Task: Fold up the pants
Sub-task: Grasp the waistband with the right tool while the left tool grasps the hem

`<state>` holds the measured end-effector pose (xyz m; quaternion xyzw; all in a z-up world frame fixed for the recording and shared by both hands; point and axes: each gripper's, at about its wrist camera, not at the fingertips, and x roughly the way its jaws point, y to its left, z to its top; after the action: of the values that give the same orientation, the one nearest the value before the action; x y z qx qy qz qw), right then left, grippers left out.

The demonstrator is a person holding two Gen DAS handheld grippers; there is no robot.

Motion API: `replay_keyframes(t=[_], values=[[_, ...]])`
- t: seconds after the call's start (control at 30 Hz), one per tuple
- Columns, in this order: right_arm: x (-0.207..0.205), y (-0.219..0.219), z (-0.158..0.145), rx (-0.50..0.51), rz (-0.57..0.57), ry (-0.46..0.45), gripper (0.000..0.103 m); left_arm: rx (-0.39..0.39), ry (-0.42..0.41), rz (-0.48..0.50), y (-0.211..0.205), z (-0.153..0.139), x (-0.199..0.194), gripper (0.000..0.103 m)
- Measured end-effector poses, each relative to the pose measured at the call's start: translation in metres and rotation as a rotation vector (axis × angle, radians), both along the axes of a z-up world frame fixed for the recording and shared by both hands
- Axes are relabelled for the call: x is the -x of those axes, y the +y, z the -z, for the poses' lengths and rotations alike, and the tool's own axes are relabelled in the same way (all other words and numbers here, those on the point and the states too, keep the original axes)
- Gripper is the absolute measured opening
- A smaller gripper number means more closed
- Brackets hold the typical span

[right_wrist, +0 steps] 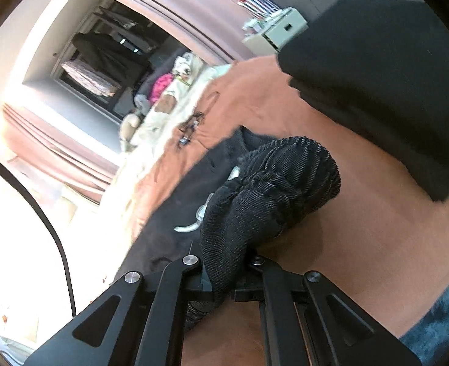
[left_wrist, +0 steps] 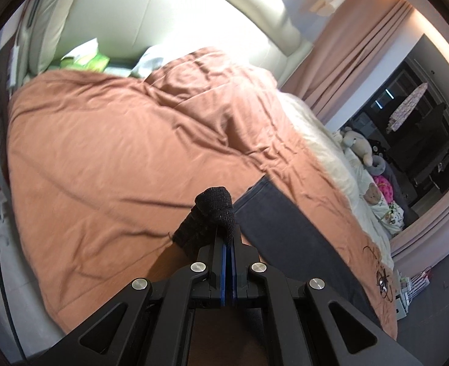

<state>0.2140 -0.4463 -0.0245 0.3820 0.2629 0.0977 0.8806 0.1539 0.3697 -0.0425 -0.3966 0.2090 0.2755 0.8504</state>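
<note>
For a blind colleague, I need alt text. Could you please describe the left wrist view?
The left gripper is shut on a fold of the black pants, above a bed with an orange-brown duvet. The dark pants fabric runs to the right across the duvet, and soft toys lie at the bed's far edge by pink curtains.

A rust-orange quilted bedspread (left_wrist: 127, 152) fills the centre of the left wrist view, with a cream padded headboard (left_wrist: 175, 24) at the top. Pink pleated curtains (left_wrist: 349, 58) hang at upper right. Plush toys (left_wrist: 361, 146) sit along the right edge, beside a cream sheet (left_wrist: 325, 149). A green packet (left_wrist: 96, 61) lies at upper left.
</note>
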Motion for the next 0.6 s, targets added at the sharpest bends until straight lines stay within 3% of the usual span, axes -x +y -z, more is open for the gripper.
replay_keyframes(t=[0.23, 0.6], values=[[-0.034, 0.007, -0.003, 0.032, -0.017, -0.031, 0.002, 0.008, -0.047, -0.015, 0.003, -0.032, -0.022, 0.002], [-0.058, 0.022, -0.029, 0.063, -0.009, -0.062, 0.002, -0.001, -0.069, -0.017, 0.017, -0.053, -0.056, 0.002]])
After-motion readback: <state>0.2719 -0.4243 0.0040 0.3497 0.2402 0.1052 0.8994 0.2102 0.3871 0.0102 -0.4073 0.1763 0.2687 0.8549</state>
